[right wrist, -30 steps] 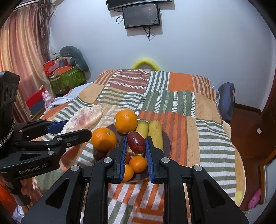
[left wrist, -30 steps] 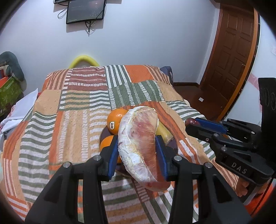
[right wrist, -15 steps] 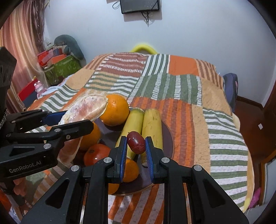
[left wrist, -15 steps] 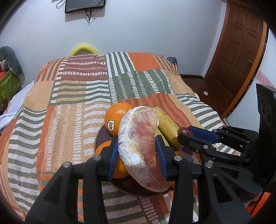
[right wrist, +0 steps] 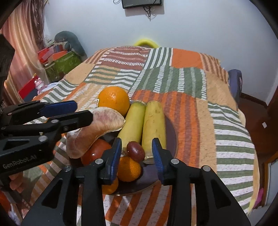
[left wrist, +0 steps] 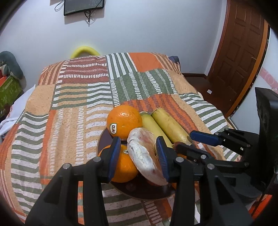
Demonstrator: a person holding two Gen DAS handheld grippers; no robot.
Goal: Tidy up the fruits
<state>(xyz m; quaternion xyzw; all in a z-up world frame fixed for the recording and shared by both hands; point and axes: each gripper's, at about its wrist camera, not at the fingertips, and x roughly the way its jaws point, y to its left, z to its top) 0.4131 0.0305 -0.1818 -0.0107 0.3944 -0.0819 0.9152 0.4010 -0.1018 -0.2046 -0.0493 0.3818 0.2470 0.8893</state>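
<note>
A dark round plate [left wrist: 104,137] [right wrist: 171,133] on the striped bedspread holds two oranges [left wrist: 124,121], two bananas [left wrist: 168,125] [right wrist: 153,121], a red fruit [right wrist: 94,152] and small oranges [right wrist: 128,168]. My left gripper [left wrist: 139,154] is open around a wrapped pink pomelo wedge [left wrist: 146,156] [right wrist: 97,126], which leans on the fruit pile and touches the right finger. My right gripper [right wrist: 136,153] is open; a small dark red grape [right wrist: 135,151] lies between its fingers on the pile, touching neither.
The patchwork bedspread [left wrist: 74,104] covers the bed around the plate. A wooden door [left wrist: 238,57] stands at the right. Boxes and toys [right wrist: 59,60] are stacked left of the bed. A screen [left wrist: 83,6] hangs on the far wall.
Both grippers moved down to the plate and opened. The pomelo wedge and the red grape, held before, now rest on the fruit pile.
</note>
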